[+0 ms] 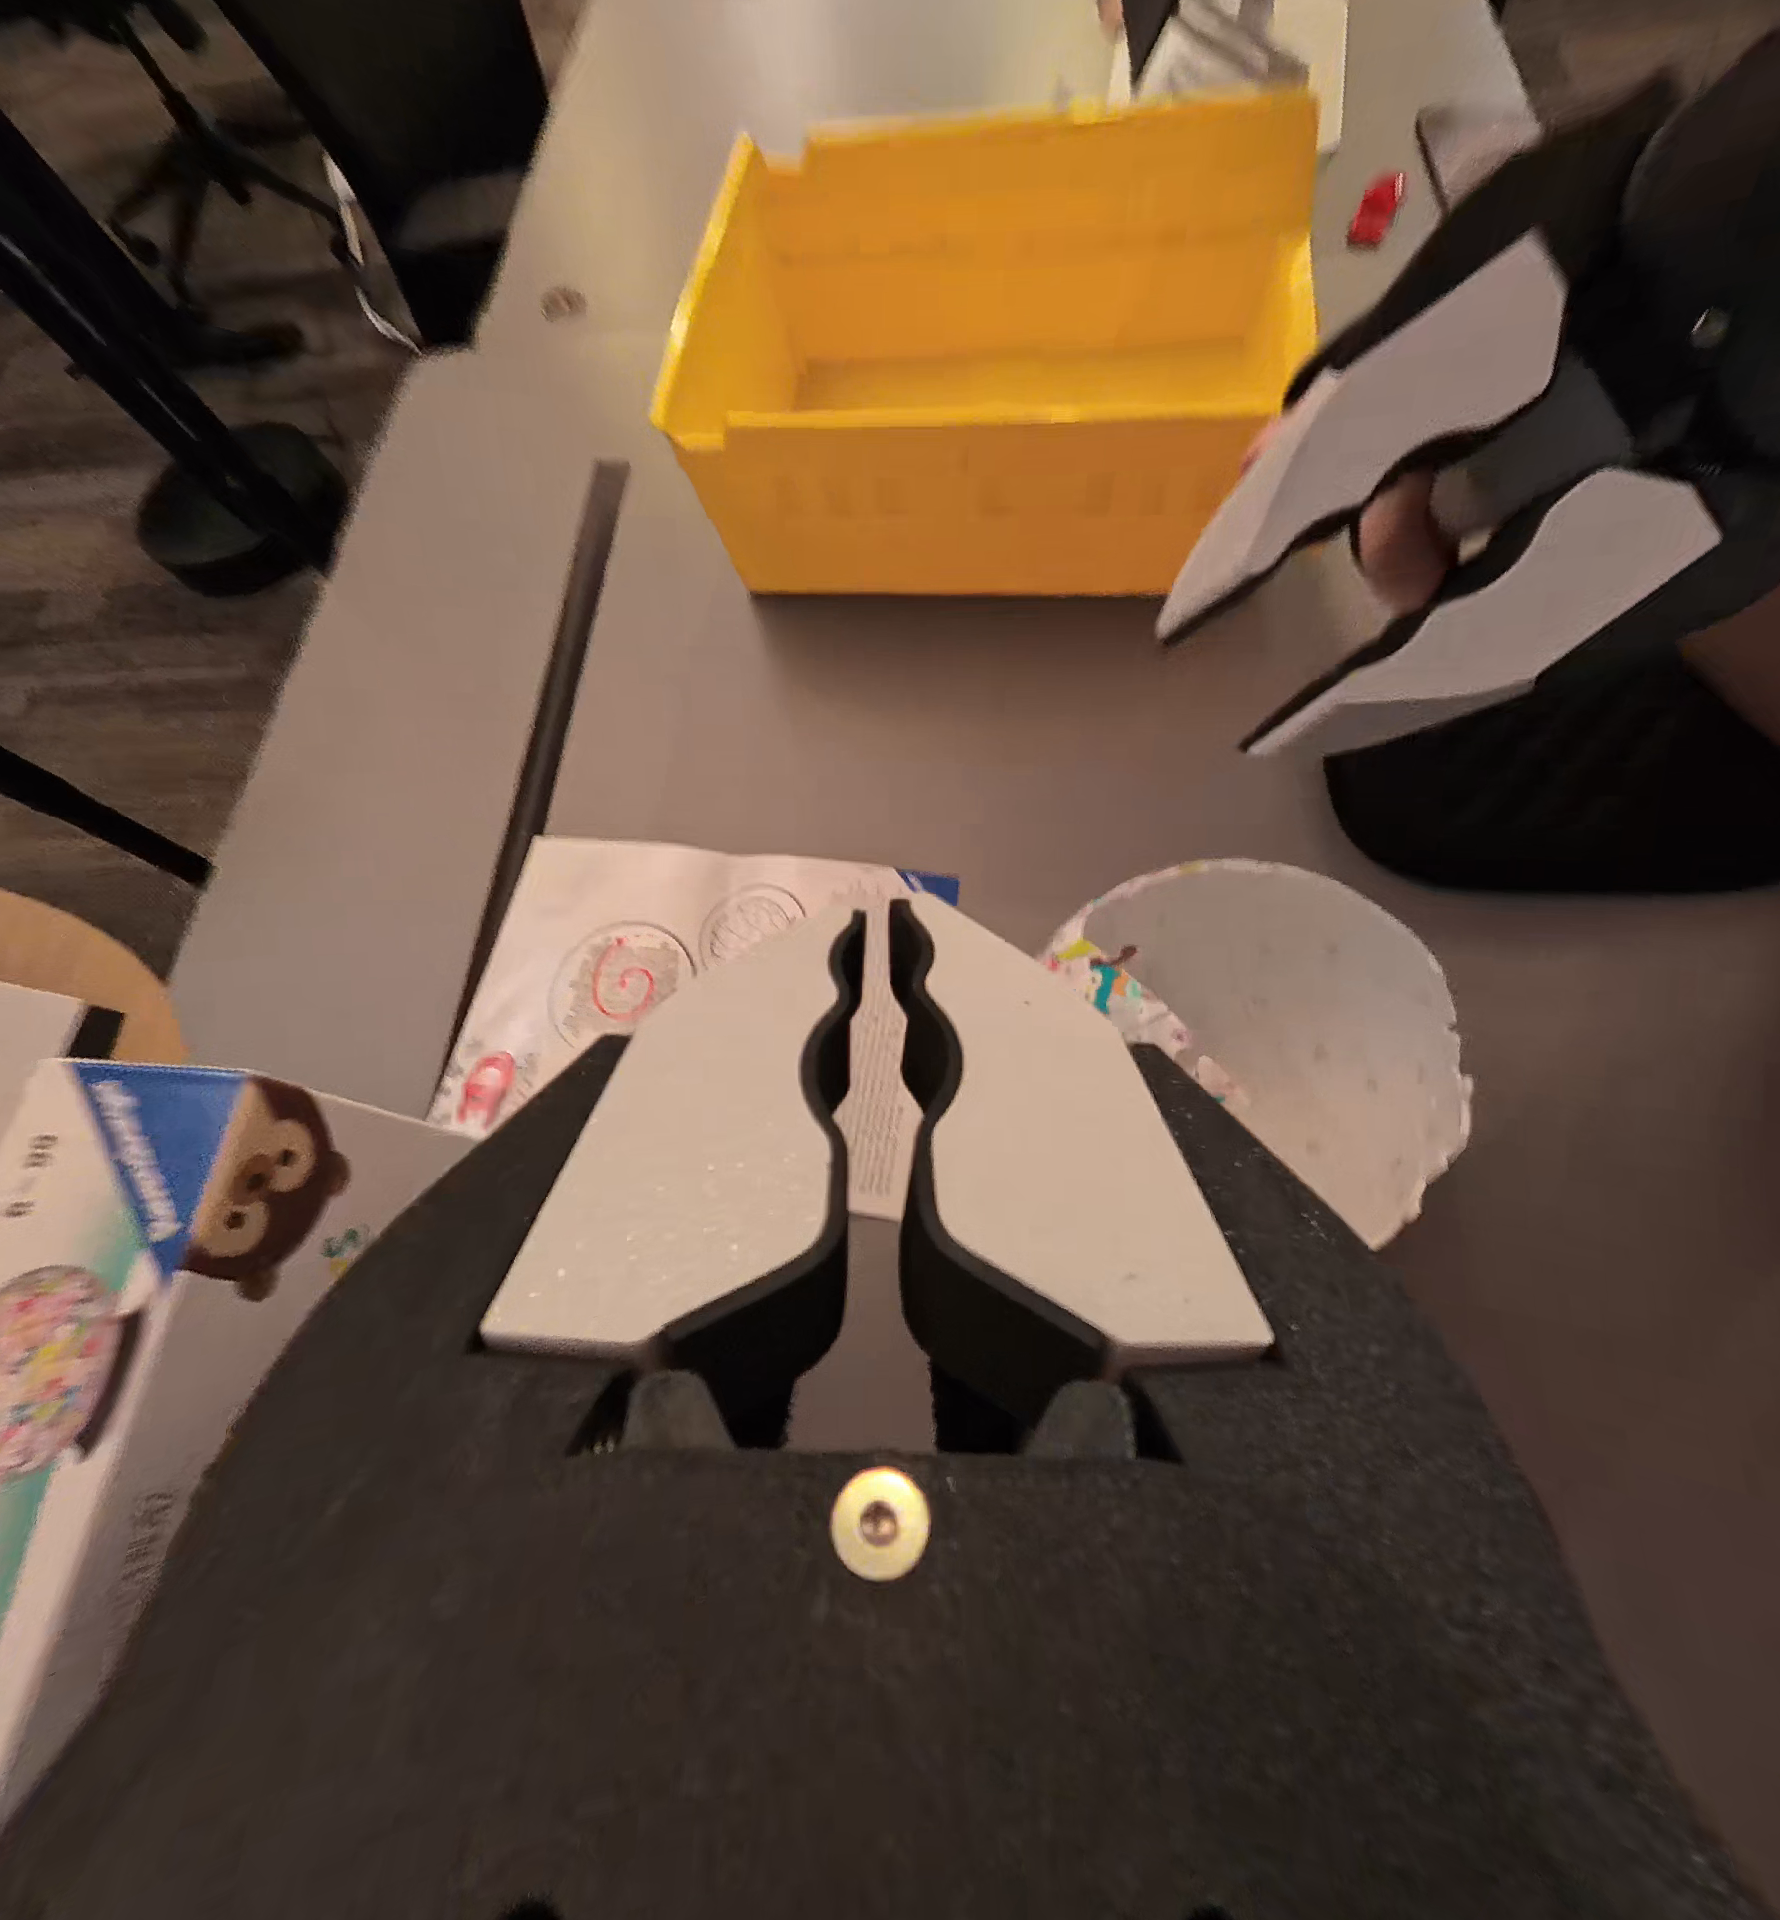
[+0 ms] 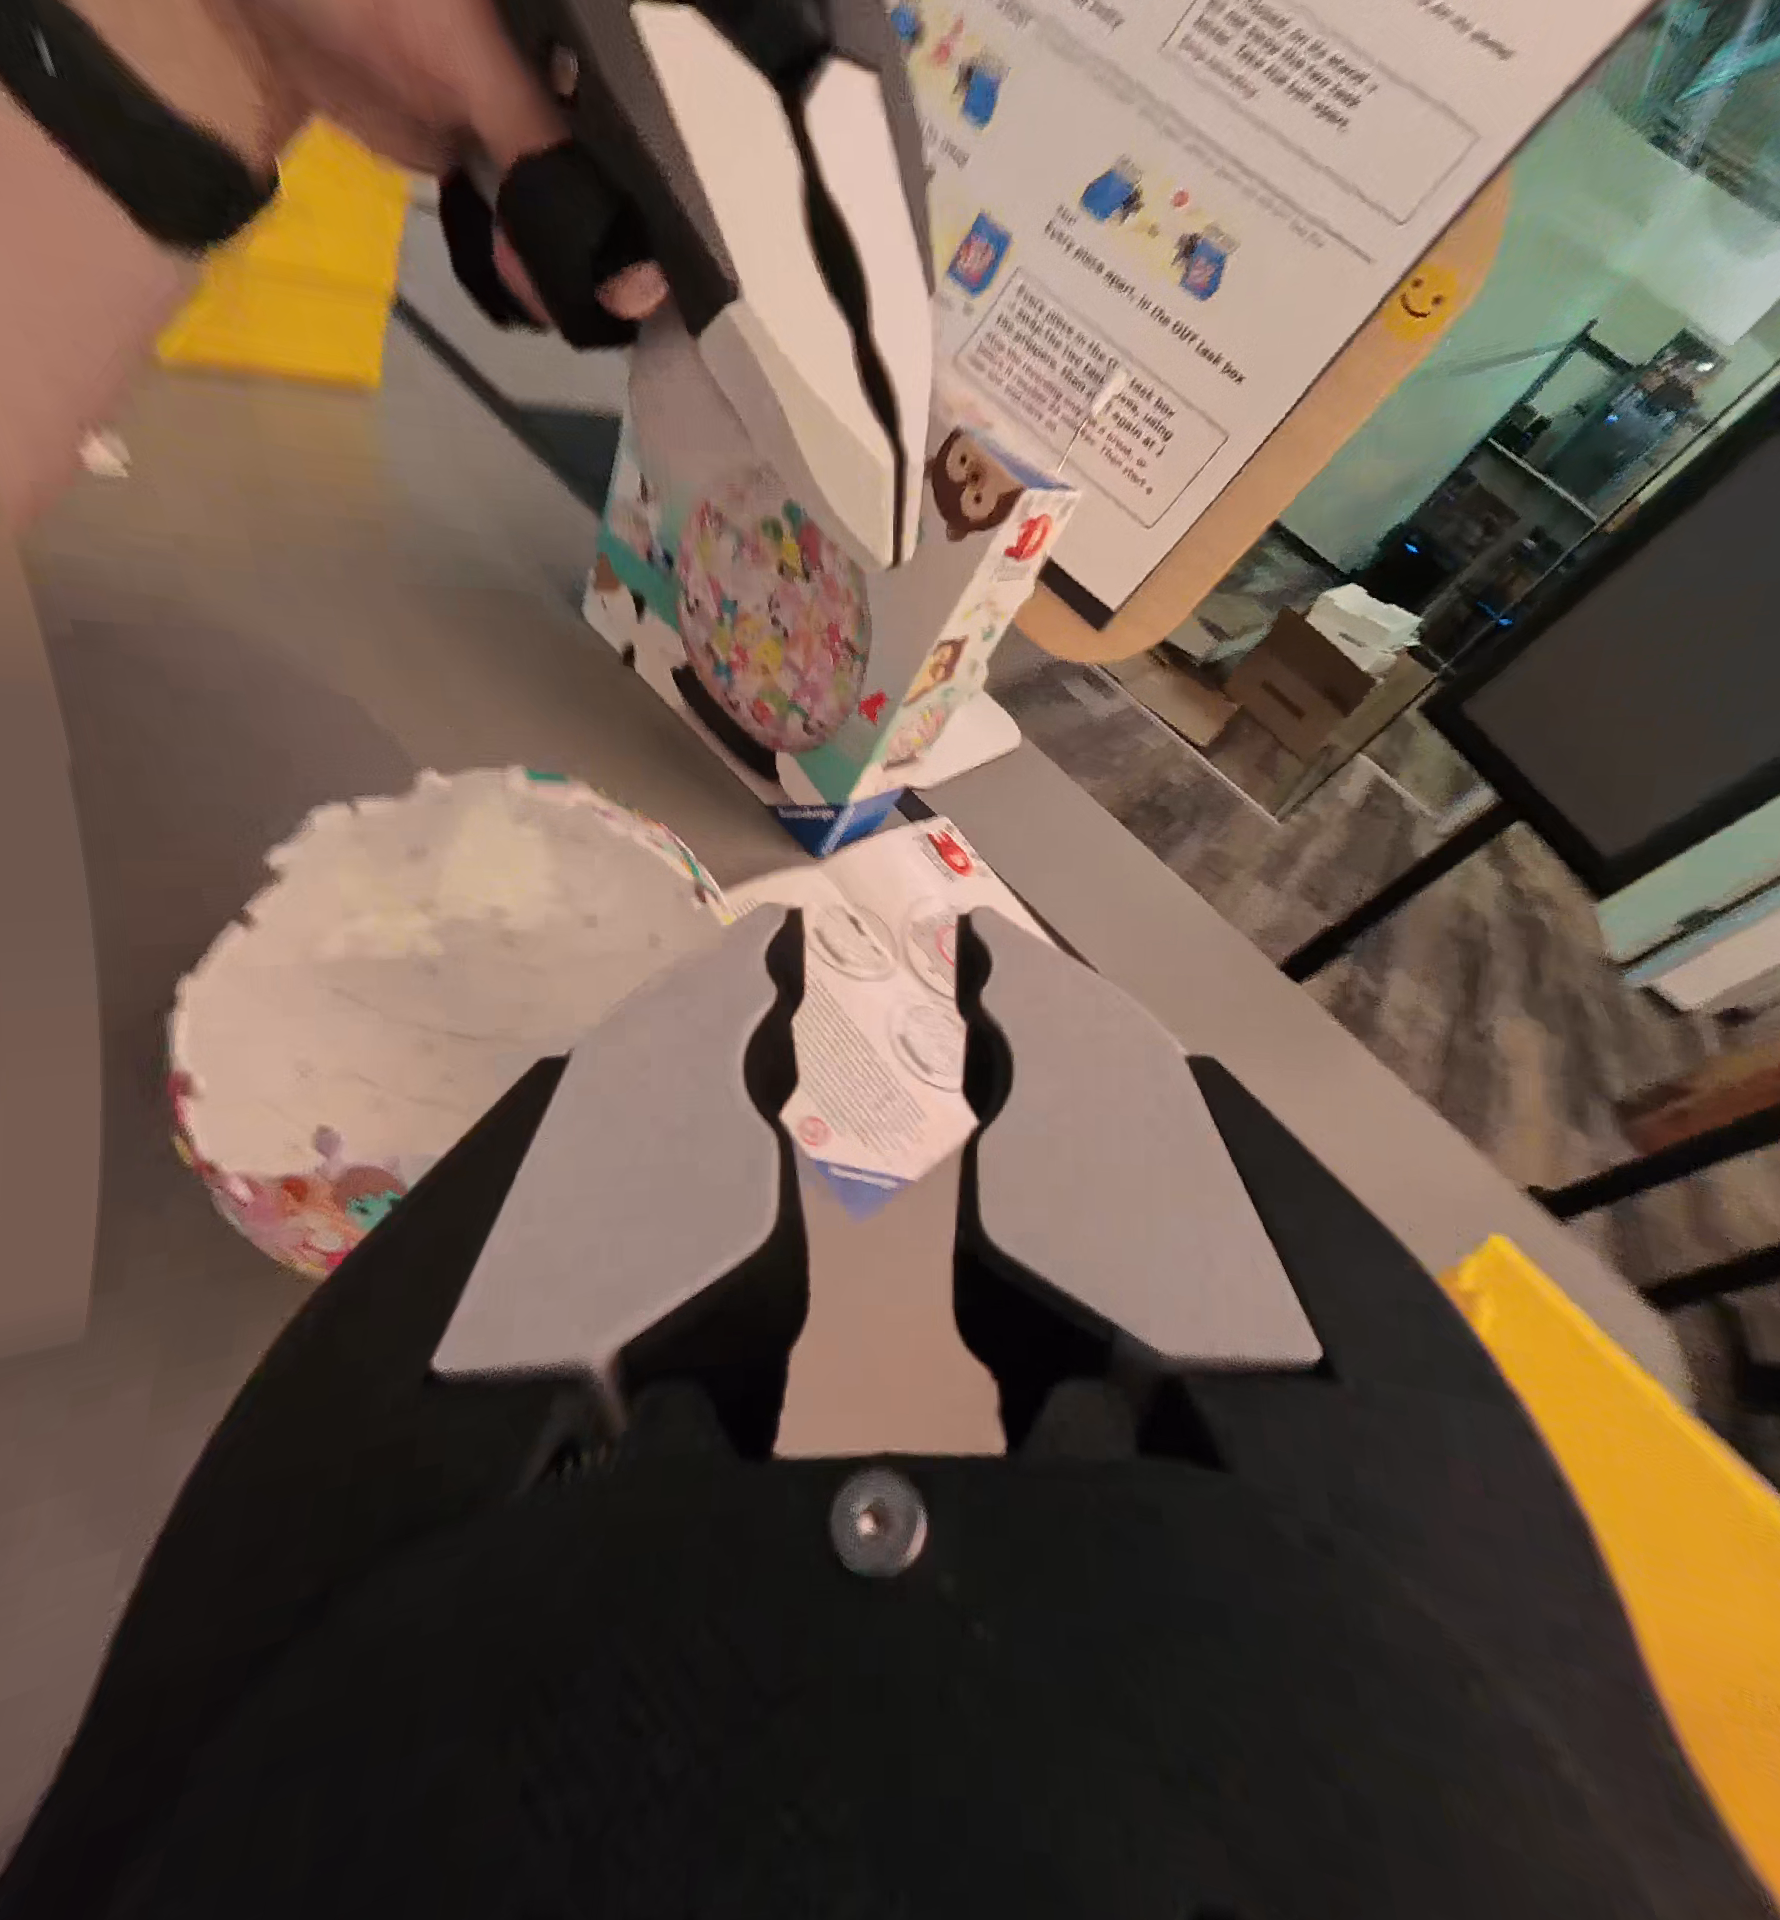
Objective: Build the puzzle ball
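My left gripper (image 1: 875, 920) hung over the counter (image 1: 865, 727) with its jaws nearly pressed together, only a thin slit between them, pinching nothing. My right gripper (image 2: 875, 920) had its jaws spread a little and was also empty; the folded instruction sheet (image 2: 881, 1049) showed through the gap, lying flat on the counter beneath. The puzzle ball (image 2: 418, 997) was only half built: an open hemispherical shell resting on the counter, white inside facing up, printed side down, just beside the sheet and to the right of my left jaws. Rim up probably made it easier to add pieces along the jagged edge. The puzzle box (image 2: 792, 623) stood upright past the sheet, likely kept as a picture reference. A yellow bin (image 1: 990, 364) sat farther back on the counter, looked empty from here. I saw no loose pieces in either view, so I couldn't tell where the next one would come from. Both views were motion-blurred.
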`<move>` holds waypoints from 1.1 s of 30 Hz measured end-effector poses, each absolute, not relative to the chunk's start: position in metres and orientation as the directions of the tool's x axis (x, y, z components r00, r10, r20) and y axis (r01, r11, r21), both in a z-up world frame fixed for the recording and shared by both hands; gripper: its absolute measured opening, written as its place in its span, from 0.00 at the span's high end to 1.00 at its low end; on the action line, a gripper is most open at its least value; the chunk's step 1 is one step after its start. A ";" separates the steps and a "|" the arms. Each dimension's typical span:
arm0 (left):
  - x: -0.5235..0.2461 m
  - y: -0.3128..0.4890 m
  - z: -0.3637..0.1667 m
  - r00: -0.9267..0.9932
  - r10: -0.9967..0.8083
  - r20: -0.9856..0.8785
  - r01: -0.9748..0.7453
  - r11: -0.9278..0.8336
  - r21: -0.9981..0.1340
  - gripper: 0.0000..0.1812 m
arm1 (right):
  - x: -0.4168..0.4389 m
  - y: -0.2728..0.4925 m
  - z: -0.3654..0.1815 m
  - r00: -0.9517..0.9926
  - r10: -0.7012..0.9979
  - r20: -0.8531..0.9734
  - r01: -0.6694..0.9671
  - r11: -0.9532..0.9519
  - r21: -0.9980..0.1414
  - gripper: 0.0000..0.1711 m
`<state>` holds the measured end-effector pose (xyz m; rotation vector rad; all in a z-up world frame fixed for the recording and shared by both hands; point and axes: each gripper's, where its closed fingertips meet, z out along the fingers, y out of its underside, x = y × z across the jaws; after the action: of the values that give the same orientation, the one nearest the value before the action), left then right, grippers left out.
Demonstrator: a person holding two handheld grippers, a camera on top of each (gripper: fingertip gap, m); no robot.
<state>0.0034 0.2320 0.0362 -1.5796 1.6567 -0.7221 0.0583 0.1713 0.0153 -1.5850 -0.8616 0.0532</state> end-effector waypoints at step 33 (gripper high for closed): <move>-0.028 0.119 0.101 0.343 -0.915 -0.211 -0.293 0.109 -0.950 0.78 | 0.111 0.194 -0.009 0.895 0.434 0.101 0.147 -0.073 -0.986 0.73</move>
<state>-0.0277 0.1189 0.1014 -1.4310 1.1804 -0.6660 0.1111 0.1938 -0.0090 -1.6445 -0.4556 0.2505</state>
